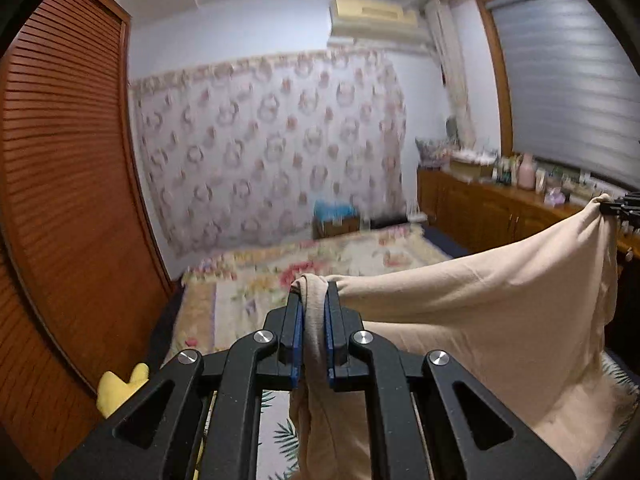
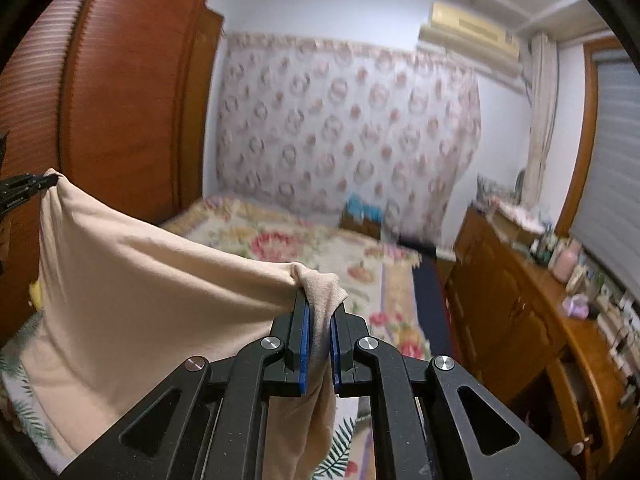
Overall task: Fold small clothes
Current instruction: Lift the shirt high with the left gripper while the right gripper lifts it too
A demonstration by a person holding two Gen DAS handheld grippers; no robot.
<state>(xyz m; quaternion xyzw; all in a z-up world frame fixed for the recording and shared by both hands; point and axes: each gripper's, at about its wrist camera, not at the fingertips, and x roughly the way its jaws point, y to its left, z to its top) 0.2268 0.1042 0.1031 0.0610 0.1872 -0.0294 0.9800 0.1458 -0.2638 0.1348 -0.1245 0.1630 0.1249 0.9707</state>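
A beige garment [image 1: 500, 300] hangs stretched in the air between my two grippers, above the bed. My left gripper [image 1: 314, 300] is shut on one corner of it; the fabric bunches between the blue pads. My right gripper [image 2: 320, 304] is shut on the other corner of the garment [image 2: 140, 280]. In the left wrist view the right gripper [image 1: 618, 206] shows at the far right edge, pinching the cloth. In the right wrist view the left gripper [image 2: 24, 188] shows at the far left edge. The garment's lower part hangs down towards the bed.
A floral bedspread [image 1: 320, 272] covers the bed ahead; a leaf-print sheet [image 2: 340, 448] lies below the grippers. A wooden louvred wardrobe [image 1: 60, 200] stands left. A wooden sideboard [image 2: 520, 312] with bottles runs along the right. A yellow soft toy [image 1: 120, 392] lies at the left.
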